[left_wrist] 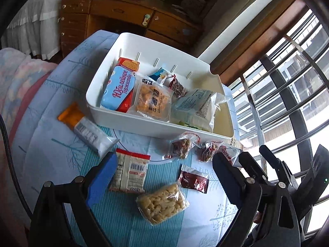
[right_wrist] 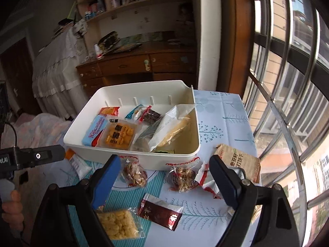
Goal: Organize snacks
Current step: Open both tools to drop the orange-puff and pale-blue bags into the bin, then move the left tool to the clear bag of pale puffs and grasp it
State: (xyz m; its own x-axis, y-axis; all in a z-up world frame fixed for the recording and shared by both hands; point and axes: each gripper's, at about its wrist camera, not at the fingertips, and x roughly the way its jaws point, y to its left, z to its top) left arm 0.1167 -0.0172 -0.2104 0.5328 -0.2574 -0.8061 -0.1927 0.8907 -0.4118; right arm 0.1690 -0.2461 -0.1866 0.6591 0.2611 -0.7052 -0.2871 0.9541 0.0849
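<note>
Both grippers w/ jaws apart, empty: left gripper (left_wrist: 162, 177), right gripper (right_wrist: 164, 177). White bin (right_wrist: 131, 156) on table (right_wrist: 224, 111) toward far edge, part-filled w/ snacks. Loose near front edge: puffed-rice bar (left_wrist: 162, 202), dark red sachet (right_wrist: 160, 213), white cracker pack (left_wrist: 129, 173).

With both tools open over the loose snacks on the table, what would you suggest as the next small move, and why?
I would probably lower the left tool onto the clear-wrapped puffed rice bar and close on it. Both tools are open and empty, the bar lies loose on the tablecloth between the left tool's fingers, and the white bin just beyond already holds several snacks.
</note>
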